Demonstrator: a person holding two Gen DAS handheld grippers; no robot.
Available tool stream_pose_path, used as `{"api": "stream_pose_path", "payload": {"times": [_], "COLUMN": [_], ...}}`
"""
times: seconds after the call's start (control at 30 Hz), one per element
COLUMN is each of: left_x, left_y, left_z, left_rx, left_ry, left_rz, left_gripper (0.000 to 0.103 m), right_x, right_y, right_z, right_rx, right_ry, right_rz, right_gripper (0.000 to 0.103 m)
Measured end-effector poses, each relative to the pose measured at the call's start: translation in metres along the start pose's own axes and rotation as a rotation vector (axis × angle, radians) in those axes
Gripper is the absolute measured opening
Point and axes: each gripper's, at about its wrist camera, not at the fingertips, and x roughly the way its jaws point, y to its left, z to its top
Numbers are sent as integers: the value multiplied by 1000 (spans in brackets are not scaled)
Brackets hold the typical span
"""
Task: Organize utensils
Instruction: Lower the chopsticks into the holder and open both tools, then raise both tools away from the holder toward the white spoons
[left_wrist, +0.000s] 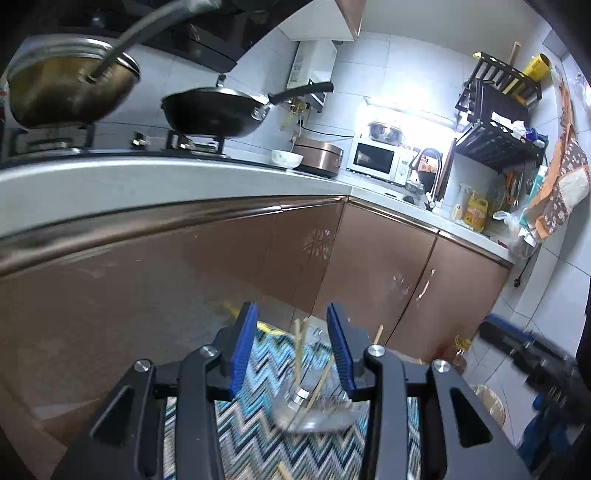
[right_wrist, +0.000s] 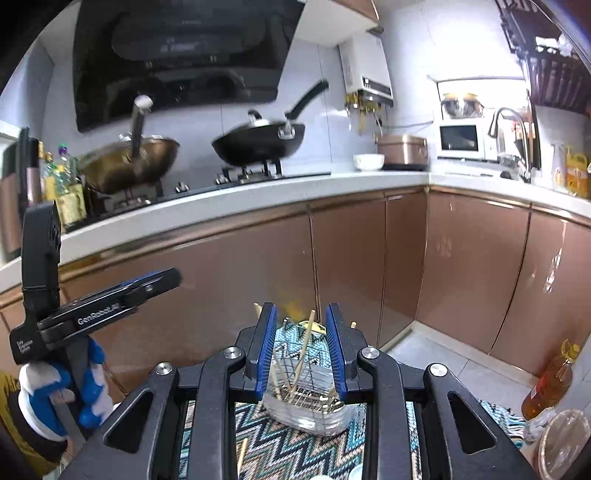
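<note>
On the zigzag rug (right_wrist: 295, 450), chopsticks (right_wrist: 301, 354) stand upright, fanned in holder (right_wrist: 306, 413).

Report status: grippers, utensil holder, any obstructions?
Left gripper open, right gripper open, nothing held. Clear holder with chopsticks on zigzag mat. Loose chopstick lies beside it.

Both grippers point slightly downward, side by side. The left gripper (left_wrist: 291, 345) has its blue pads parted, nothing pressed between them. The right gripper (right_wrist: 301, 349) likewise stands with jaws apart, gripping nothing. A gloved hand (right_wrist: 61, 391), blue and white, holds the left gripper's handle from below.
</note>
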Motion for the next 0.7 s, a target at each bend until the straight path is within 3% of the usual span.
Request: {"api": "stream_pose_path", "payload": {"times": [0.23,0.7], "left_x": [-80,-203], "left_y": [21,39], "left_z": [-14,-51], "left_rx": [-4,-26], "left_ry": [38,32], "left_rz": [42,61], "left_gripper": [38,38], "right_x": [-65,-162], "right_y": [20,43], "right_z": [-3,-30], "right_rx": [-27,-8], "right_ry": [-15,-31], "right_rz": [16,30], "right_gripper": [27,27]}}
